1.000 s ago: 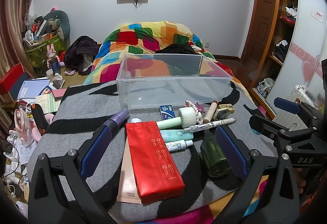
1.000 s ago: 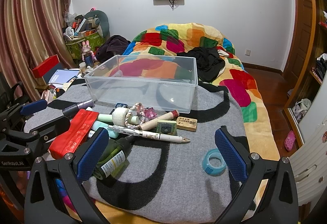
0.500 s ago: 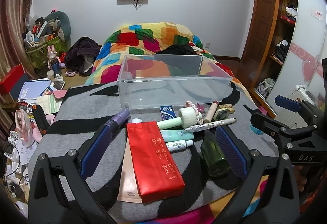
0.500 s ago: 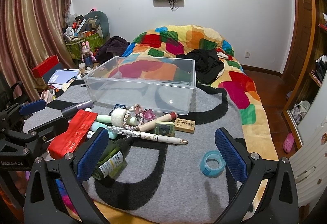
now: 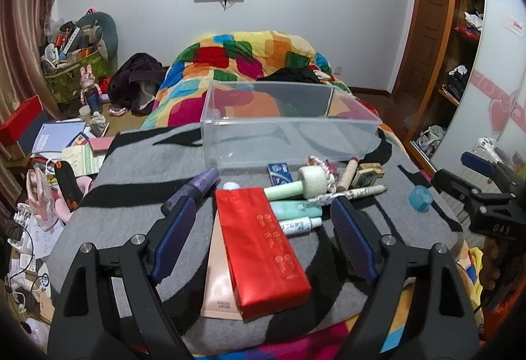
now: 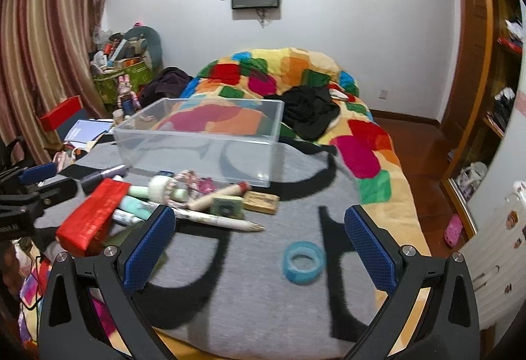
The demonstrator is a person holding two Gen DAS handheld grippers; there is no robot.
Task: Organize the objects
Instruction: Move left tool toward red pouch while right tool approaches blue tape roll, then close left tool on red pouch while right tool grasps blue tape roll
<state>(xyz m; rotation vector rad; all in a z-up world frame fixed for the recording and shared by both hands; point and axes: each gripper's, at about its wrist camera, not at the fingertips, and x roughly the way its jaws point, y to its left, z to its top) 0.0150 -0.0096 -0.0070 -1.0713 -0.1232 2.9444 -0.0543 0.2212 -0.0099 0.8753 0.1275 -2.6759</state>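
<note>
I see both my tools have black plastic frames with silver screws, and the fingers (image 5: pixel 177 238) carry dark blue ribbed pads (image 6: pixel 149 253). One frame shows white letters.

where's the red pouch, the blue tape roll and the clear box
red pouch (image 5: pixel 263 245): left wrist view, middle of its top face
blue tape roll (image 6: pixel 304 262): right wrist view, front rim
clear box (image 6: pixel 197 156): right wrist view, front wall

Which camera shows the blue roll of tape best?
The right wrist view: the translucent blue tape roll lies whole on the grey blanket, its open centre visible. In the left wrist view it sits small near the right edge.
</note>
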